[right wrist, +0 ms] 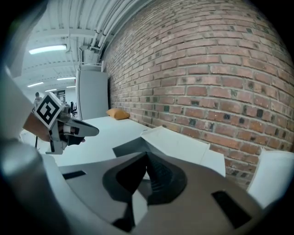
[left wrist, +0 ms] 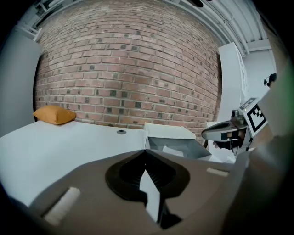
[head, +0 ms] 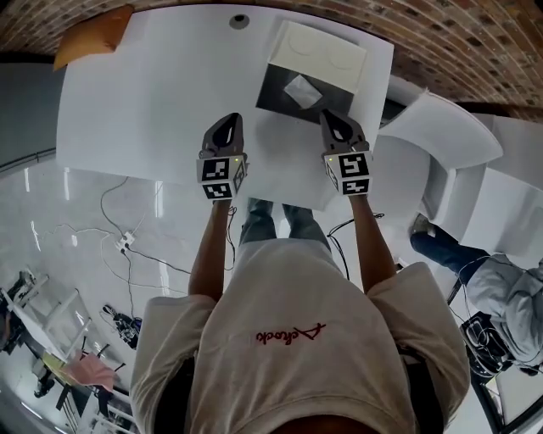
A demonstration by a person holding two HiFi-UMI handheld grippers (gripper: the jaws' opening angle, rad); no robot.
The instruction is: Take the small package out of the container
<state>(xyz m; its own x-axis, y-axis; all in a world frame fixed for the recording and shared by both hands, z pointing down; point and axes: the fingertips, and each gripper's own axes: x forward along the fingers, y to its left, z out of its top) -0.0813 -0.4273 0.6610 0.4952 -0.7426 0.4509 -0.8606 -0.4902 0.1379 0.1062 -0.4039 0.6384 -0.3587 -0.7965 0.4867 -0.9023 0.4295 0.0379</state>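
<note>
An open container (head: 284,95) with a dark grey floor and a white lid folded back sits at the far middle of the white table (head: 153,93). A small white package (head: 302,90) lies inside it. My left gripper (head: 231,119) is shut and empty over the table, left of the container. My right gripper (head: 329,114) is shut and empty at the container's near right corner. In the left gripper view the shut left gripper (left wrist: 144,151) faces the container (left wrist: 183,146), with the package (left wrist: 172,150) in it. In the right gripper view the shut right gripper (right wrist: 146,155) points at the lid (right wrist: 177,143).
An orange cushion (head: 93,36) lies at the table's far left corner and a round grommet (head: 239,21) sits at its far edge. More white tables (head: 441,127) stand to the right, where another person (head: 509,297) sits. Cables (head: 127,242) run across the floor. A brick wall (left wrist: 128,69) is behind.
</note>
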